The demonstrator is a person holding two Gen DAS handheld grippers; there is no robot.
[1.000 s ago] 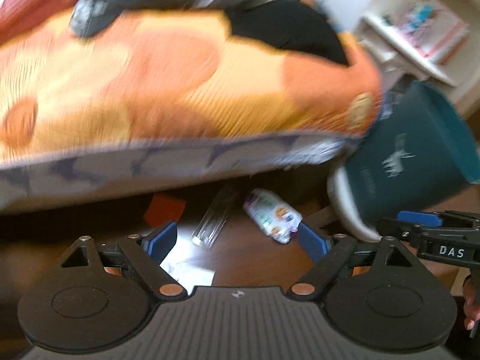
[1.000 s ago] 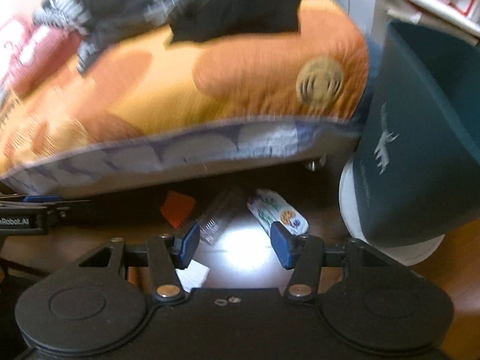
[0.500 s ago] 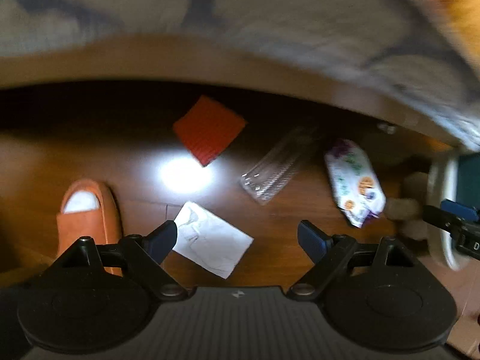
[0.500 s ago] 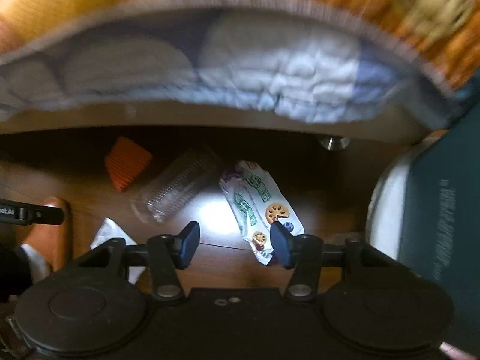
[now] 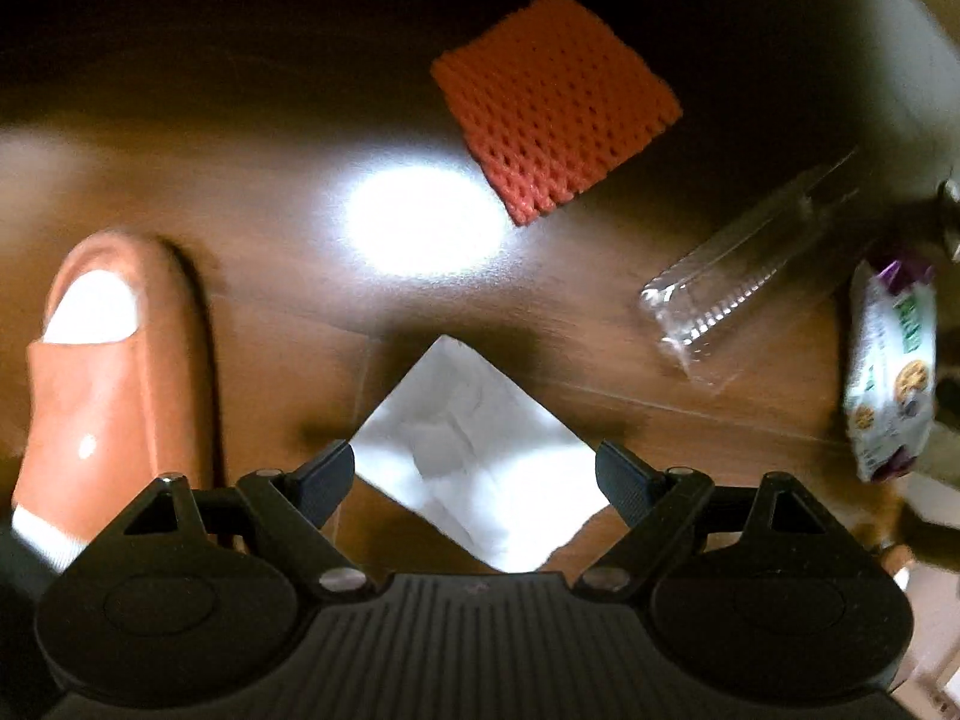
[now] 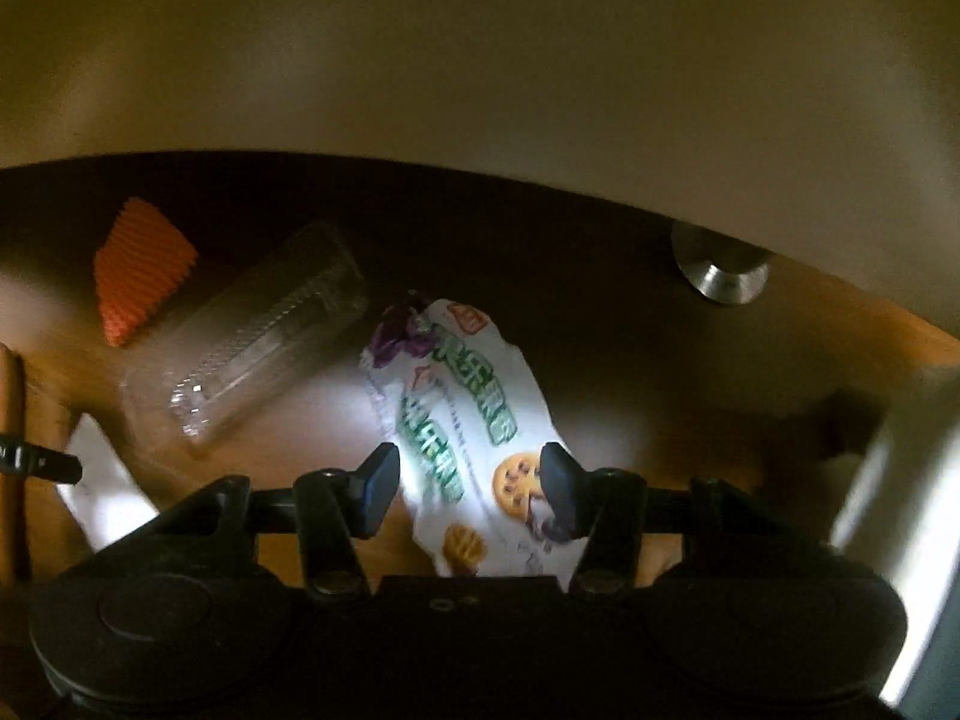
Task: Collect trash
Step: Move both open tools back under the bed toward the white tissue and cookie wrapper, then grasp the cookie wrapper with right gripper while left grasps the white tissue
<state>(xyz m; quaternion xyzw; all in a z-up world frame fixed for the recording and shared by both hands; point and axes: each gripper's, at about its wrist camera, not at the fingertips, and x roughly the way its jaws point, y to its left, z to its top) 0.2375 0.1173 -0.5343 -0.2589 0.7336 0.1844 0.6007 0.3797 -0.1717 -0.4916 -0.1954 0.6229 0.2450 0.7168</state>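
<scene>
Several pieces of trash lie on the dark wooden floor under a bed. A white paper napkin (image 5: 480, 456) lies flat between the spread fingers of my left gripper (image 5: 477, 480), which is open and points down at it. My right gripper (image 6: 471, 483) is open too, its fingers either side of a white biscuit wrapper (image 6: 474, 420) with green lettering; the pads do not press on it. The wrapper (image 5: 894, 372) also shows at the right of the left wrist view. A clear plastic tray (image 5: 738, 282) (image 6: 252, 354) and an orange foam net (image 5: 555, 99) (image 6: 141, 267) lie further in.
A foot in an orange slipper (image 5: 114, 384) stands left of the napkin. The bed's underside (image 6: 480, 60) hangs low over the floor, with a metal bed leg (image 6: 720, 270) at the right. A pale base edge (image 6: 888, 480) shows at far right.
Both grippers have dropped from bed height down close to the floor and tipped to point downward. The napkin and the wrapper now sit between their fingers. Neither gripper's opening has changed.
</scene>
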